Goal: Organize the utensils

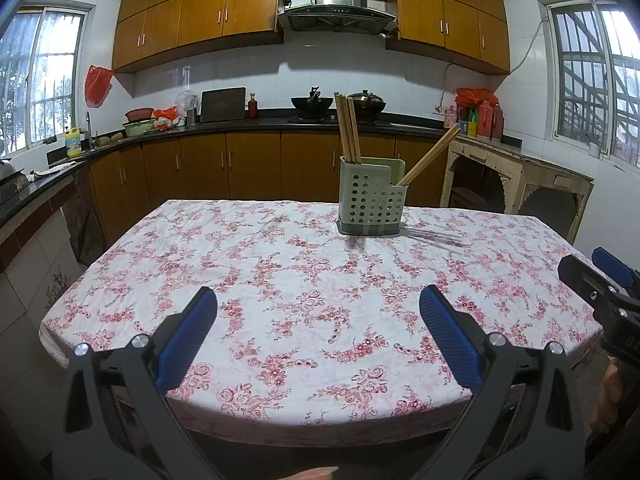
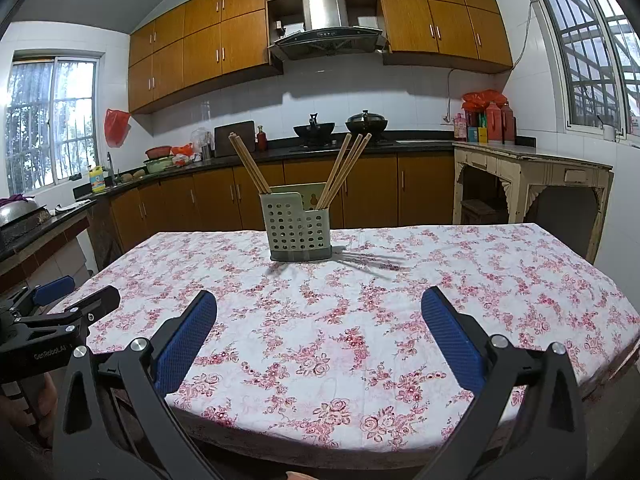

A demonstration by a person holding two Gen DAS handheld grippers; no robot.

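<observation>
While both grippers, left [image 1: 318, 312] and right [image 2: 319, 314], hover with fingers apart and empty, the green utensil holder [image 1: 371, 200] with chopsticks [image 1: 347, 128] stands on the far tabletop [image 1: 280, 280].

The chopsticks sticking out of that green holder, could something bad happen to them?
Maybe. The chopsticks lean far to one side of the green holder, so a nudge from the right gripper might knock them out. The holder looks light and stands free on the tablecloth, so pulling one stick could tip it. Both grippers are open and hold nothing.
</observation>
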